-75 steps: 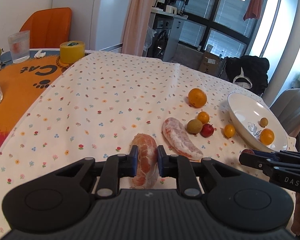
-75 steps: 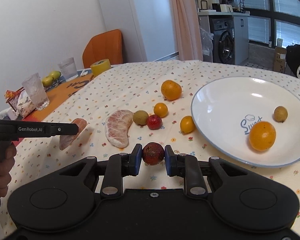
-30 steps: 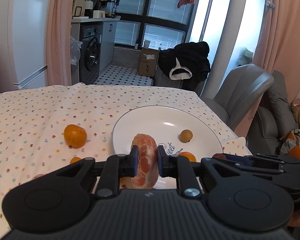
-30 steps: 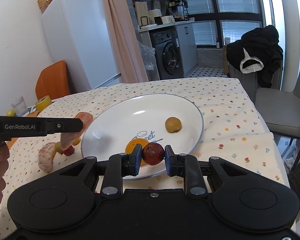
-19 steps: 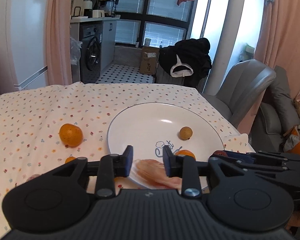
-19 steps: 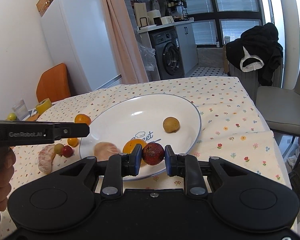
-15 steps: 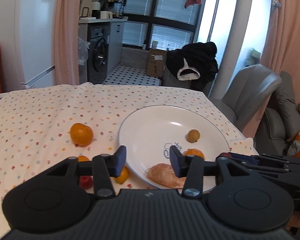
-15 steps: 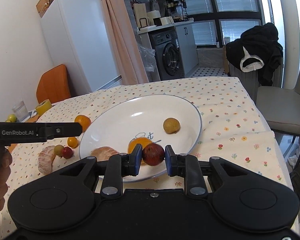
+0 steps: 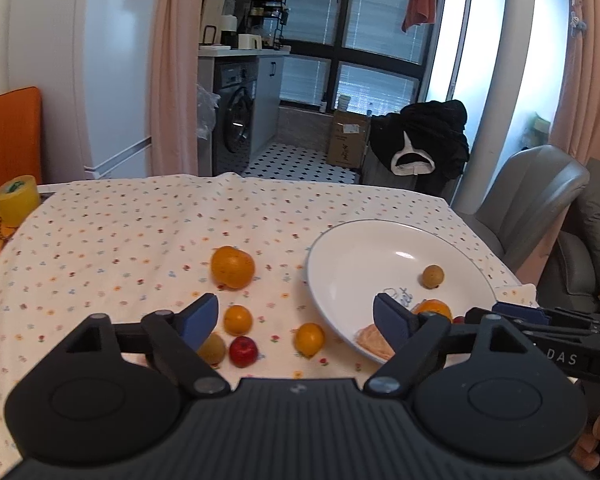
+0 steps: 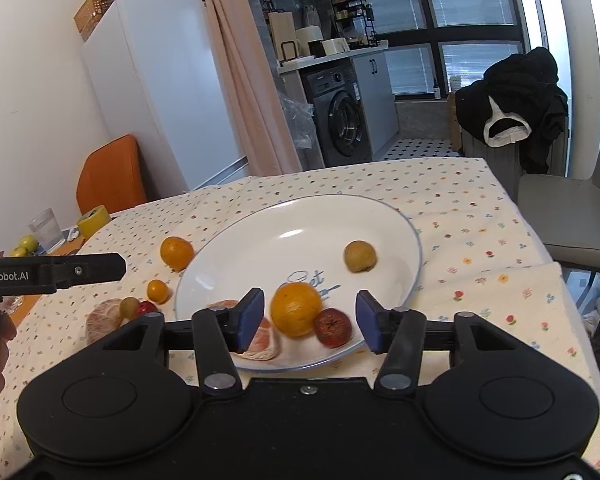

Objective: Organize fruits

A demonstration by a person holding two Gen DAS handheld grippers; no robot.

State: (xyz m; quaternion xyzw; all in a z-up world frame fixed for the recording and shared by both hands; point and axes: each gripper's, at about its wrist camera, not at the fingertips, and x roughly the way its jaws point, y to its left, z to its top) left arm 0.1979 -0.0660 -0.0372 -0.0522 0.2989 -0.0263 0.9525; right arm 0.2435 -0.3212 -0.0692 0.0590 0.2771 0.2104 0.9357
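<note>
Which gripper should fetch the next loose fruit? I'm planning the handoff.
Left. The left gripper is open right above the loose fruits, while the right gripper is open over the plate.

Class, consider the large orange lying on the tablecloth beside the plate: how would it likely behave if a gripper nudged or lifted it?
The large orange looks round, so a nudge would probably roll it across the tablecloth. Its intact peel suggests it is firm enough to pinch. It is bigger than the small fruits nearby, so it probably needs widely opened fingers.

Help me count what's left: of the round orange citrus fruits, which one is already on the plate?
The large orange at the plate's near side, beside the dark red fruit. The other three orange fruits lie on the tablecloth.
</note>
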